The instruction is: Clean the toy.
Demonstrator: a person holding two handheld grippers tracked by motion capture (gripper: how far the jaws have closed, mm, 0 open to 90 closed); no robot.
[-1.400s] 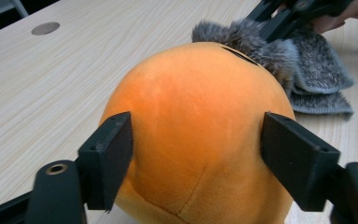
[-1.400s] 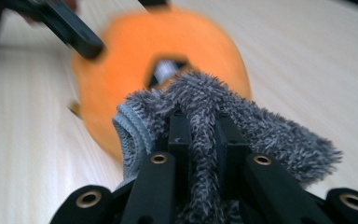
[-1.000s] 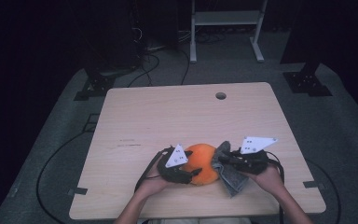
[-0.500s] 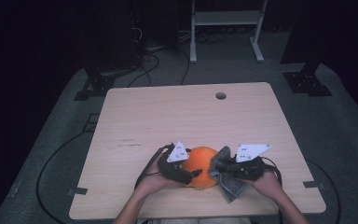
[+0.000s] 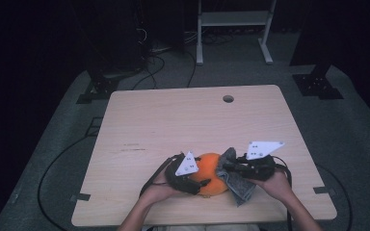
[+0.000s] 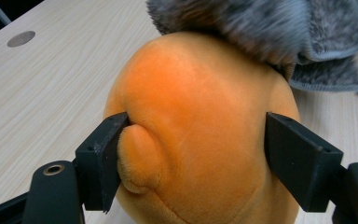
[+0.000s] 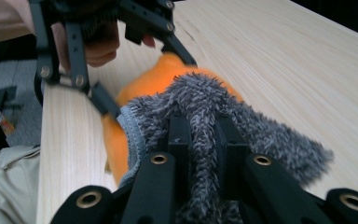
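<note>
Fingers (image 7: 200, 140) pinch grey cloth (image 7: 270, 135), hiding part of orange plush (image 6: 200, 121).

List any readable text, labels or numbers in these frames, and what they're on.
None can be read.
Grey plate on the left gripper: small dark dots, no legible characters.
Grey plate on the right gripper: the same.
Orange plush toy, grey cloth, table: no print.

Pale wooden table (image 5: 173, 125) with round cable hole (image 5: 228, 98), white metal rack (image 5: 233, 19) behind, cables (image 5: 161, 57) on floor
</note>
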